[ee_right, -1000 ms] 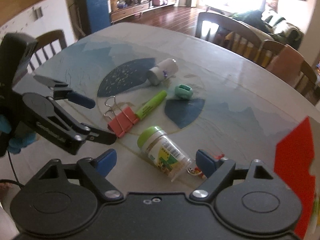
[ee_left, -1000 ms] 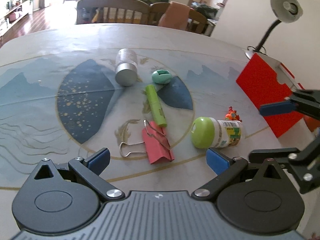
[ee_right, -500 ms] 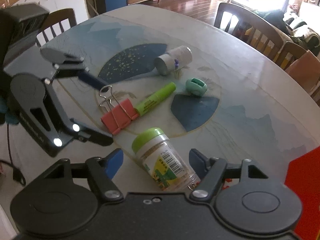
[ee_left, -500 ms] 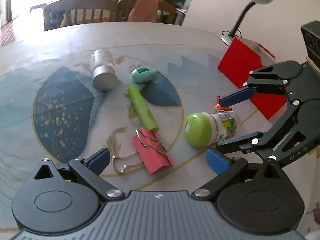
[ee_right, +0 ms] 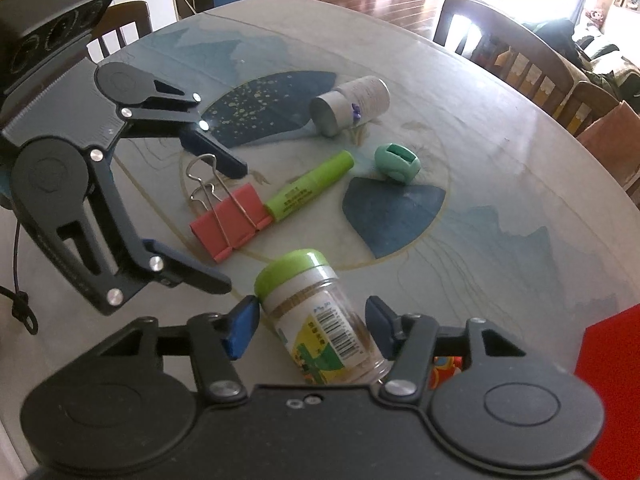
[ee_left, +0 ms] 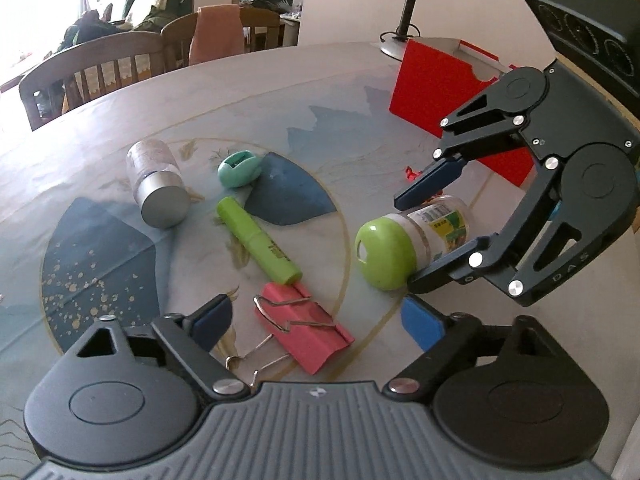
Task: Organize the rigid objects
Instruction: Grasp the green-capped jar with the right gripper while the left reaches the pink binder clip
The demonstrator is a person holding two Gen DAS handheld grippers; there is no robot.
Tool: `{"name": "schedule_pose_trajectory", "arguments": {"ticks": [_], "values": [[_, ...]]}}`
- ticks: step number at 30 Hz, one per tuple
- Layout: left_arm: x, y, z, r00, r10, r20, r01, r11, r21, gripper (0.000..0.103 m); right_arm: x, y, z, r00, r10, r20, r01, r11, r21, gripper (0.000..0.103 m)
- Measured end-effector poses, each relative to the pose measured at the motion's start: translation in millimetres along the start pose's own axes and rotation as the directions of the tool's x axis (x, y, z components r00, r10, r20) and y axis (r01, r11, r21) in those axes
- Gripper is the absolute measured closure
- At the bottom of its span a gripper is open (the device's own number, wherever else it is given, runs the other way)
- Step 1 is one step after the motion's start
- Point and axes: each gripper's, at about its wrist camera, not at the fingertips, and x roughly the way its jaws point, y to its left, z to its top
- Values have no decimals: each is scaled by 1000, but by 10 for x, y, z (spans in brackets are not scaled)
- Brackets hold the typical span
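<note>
Right now we've got the jar (ee_right: 320, 316) lying on its side on the table (ee_right: 500, 152): clear plastic, lime-green cap, white label with barcode and green-yellow print, brownish contents. It sits between our right gripper (ee_right: 310, 326) pads. Jaws have just been closing, roughly half open; left pad looks at the cap edge, but we can't tell if the pads press yet.

Just beside the cap, the pink binder clip (ee_left: 302, 330) lies flat, wire handles folded out, between the pads of our left gripper (ee_left: 316, 320). Those jaws are wide, have just been closing a little, and touch nothing.

A green highlighter (ee_left: 258, 240) touches the clip's far end. Beyond it: a mint oval sharpener (ee_left: 240, 169) and a clear bottle with silver cap (ee_left: 158, 189), on its side.

A red box (ee_left: 436, 84) stands at the table edge, lamp base (ee_left: 394, 46) behind it.
</note>
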Motion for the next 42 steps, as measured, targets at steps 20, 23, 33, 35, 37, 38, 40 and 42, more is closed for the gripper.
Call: {"name": "schedule_pose_trajectory", "arguments": {"ticks": [20,23,33,35,37,38,40,42], "values": [[41,-41,-60,999,43,8,-43,997,65,57,-27,106,-98,997,-77,0,76,988,134,58],[24,-50,-59,998,55,6,-55,998,41,61,-65,106,-168,997,-75,5,72,977,200,58],[-57,-145,-112,998,70,-5,-70,997,-15,61,-357,182,-404,996,-83,46,59,926,373,61],[-80,-170,-120,998,68,-5,-68,997,-27,61,-414,193,-452,995,-85,53,57,914,401,61],[-101,-202,-139,998,70,-8,-70,997,-42,61,-463,196,-518,995,-80,55,47,895,443,61],[-110,-218,-147,998,70,-10,-70,996,-52,61,-486,205,-547,995,-79,58,44,888,458,61],[-141,-249,-156,998,66,-9,-66,995,-71,61,-553,217,-607,994,-82,67,40,876,481,61],[-176,-279,-159,998,62,-6,-62,994,-92,68,-623,203,-656,993,-85,76,35,861,507,61]]}}
